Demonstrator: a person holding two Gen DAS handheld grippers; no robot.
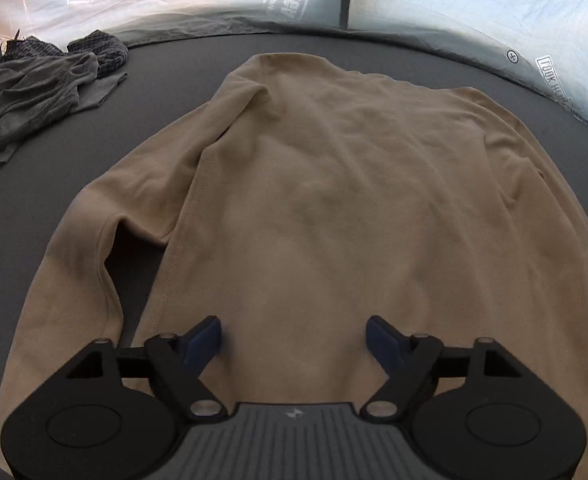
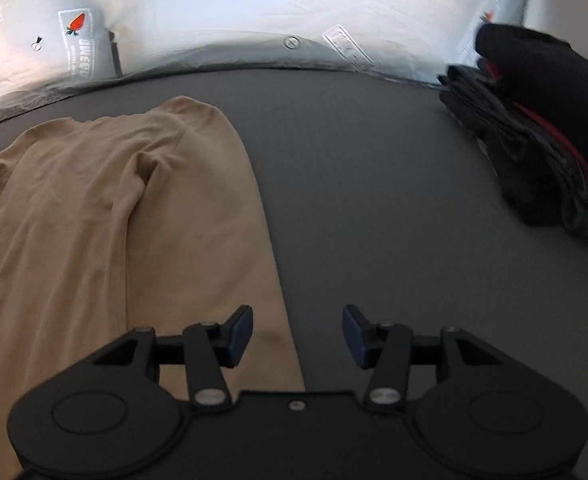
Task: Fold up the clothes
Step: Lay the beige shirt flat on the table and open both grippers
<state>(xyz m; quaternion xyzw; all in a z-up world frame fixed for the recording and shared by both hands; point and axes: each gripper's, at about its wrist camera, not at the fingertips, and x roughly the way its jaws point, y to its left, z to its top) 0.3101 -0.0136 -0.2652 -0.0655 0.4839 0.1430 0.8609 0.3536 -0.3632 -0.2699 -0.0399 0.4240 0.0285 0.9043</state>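
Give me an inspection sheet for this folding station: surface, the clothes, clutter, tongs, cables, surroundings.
Surface: dark grey table, matte, bare to the right of the shirt.
Job's things: tan long-sleeved shirt spread flat, left sleeve folded in alongside the body.
Clutter: crumpled grey clothes pile at far left; dark clothes stack with red trim at far right.
Tongs: left tongs open, over the shirt's near end, holding nothing; right tongs open, over the shirt's right edge, holding nothing.
Cables: nothing seen.
Surroundings: pale printed sheet draped behind the table, with a strawberry label.
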